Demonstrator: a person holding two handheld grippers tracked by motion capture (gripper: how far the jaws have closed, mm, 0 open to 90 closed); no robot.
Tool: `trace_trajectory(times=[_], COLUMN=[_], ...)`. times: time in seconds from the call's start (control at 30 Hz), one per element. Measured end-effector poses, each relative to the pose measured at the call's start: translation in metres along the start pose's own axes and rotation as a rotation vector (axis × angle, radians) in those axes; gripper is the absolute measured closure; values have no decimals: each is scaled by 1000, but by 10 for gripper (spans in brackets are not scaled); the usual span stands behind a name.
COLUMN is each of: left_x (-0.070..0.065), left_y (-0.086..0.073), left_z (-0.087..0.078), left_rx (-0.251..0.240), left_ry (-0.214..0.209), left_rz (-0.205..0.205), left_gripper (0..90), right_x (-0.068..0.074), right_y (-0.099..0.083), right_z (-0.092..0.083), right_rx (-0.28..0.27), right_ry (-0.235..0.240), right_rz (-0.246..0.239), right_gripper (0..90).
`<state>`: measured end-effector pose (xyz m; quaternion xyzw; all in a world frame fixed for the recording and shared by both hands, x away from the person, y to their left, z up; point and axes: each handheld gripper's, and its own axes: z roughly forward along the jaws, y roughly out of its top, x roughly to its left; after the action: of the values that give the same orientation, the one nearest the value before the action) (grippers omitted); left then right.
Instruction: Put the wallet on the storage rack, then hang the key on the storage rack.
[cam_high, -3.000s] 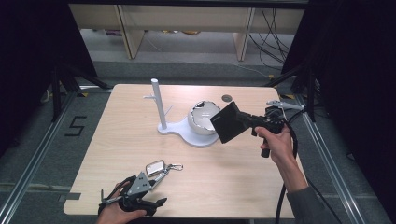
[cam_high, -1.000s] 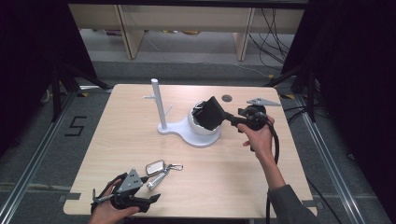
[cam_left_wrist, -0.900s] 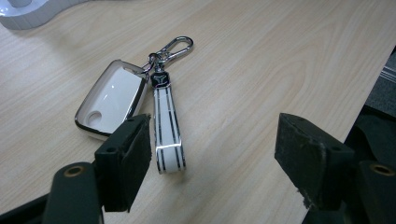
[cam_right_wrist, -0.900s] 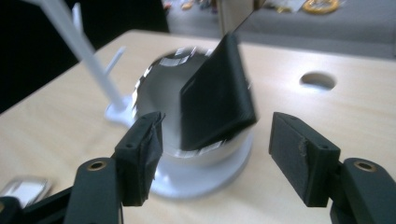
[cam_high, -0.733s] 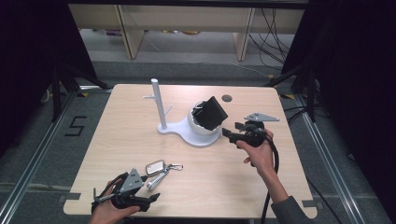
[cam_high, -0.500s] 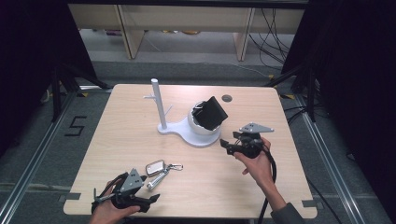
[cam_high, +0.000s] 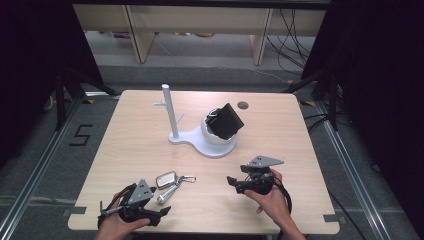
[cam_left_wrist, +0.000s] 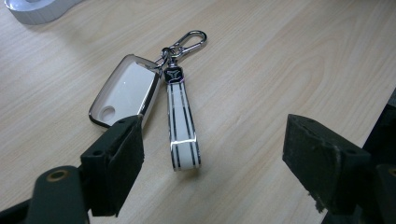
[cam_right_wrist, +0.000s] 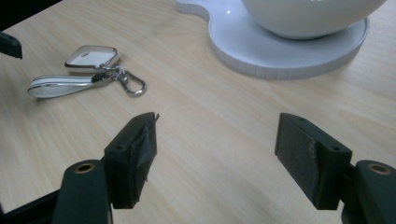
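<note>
A white key fob (cam_high: 166, 179) with a striped strap (cam_left_wrist: 182, 126) and a carabiner (cam_left_wrist: 187, 42) lies flat on the table near the front. My left gripper (cam_high: 161, 212) sits just in front of it, open; its jaws have just been opening, and the strap's end lies between them untouched (cam_left_wrist: 215, 172). My right gripper (cam_high: 233, 182) hovers low at the front right, pointing left toward the fob (cam_right_wrist: 91, 56). It is open with nothing between its jaws (cam_right_wrist: 217, 158), which have just been opening. A black wallet (cam_high: 226, 121) rests tilted in the white bowl (cam_high: 212, 137).
The bowl belongs to a white stand (cam_high: 192, 141) with a thin upright post (cam_high: 169, 110) at the table's middle. Its base (cam_right_wrist: 289, 51) lies close ahead of my right gripper. A dark round grommet (cam_high: 243, 105) is set in the table's far edge.
My right gripper has let go of the black wallet, which stays in the bowl, and has drawn back toward the front edge, sinking lower. The left hand has kept still.
</note>
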<state>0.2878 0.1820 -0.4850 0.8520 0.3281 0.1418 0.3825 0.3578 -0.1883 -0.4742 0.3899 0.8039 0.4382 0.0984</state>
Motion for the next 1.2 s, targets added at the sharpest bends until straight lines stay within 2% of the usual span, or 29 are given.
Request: trace_trajectory(times=[0.13,0.17,0.2,0.23,0.33,0.37,0.4,0.47,0.5,0.53,0.63,0.73,0.77,0.8,0.83,0.87,0.97,1.03,1.07,1.1,1.17,1.2], left_x=[0,0,1,0,0,1,0,0,0,0,0,4,6,6,9,11,18,21,22,22,23,25], left_y=[0,-1,-1,-1,-1,-2,-1,-1,-1,0,1,8,12,12,20,25,43,55,63,63,74,82], left_z=[0,0,-1,-1,-2,-3,-2,-2,-2,-1,0,0,1,1,2,2,4,9,14,14,25,35], left_rx=[-7,-13,-3,-8,-6,0,-10,-16,-16,-17,-17,-11,-18,-18,-33,-33,-40,-27,-4,-4,78,139], left_ry=[4,3,9,3,12,6,11,13,13,11,9,11,12,12,-10,-23,-28,-44,-50,-50,-78,-64], left_rz=[-2,1,18,15,15,29,17,14,14,18,18,50,53,53,69,84,111,129,149,149,202,260], left_gripper=[202,202,202,202,202,202,202,202,202,202,201,201,201,201,201,201,202,205,213,228,247,270], right_x=[2,7,7,5,7,11,12,12,14,13,14,16,17,19,17,17,15,14,13,13,12,12], right_y=[-8,-14,-14,-18,-24,-26,-28,-32,-34,-36,-40,-39,-39,-39,-38,-38,-39,-38,-38,-38,-38,-38], right_z=[-4,-8,-8,-10,-14,-17,-17,-21,-21,-22,-22,-23,-22,-23,-22,-22,-22,-23,-22,-22,-23,-24], right_rx=[11,29,29,23,33,49,42,58,59,62,59,71,65,76,73,76,61,67,58,58,49,56], right_ry=[1,6,6,4,14,6,11,1,17,8,18,7,19,10,17,5,9,6,14,14,13,1], right_rz=[9,53,53,24,28,50,52,29,48,30,28,24,28,36,22,26,27,29,30,30,24,25], right_gripper=[293,286,286,286,279,279,277,271,271,271,270,271,271,271,271,272,275,277,277,277,279,279])
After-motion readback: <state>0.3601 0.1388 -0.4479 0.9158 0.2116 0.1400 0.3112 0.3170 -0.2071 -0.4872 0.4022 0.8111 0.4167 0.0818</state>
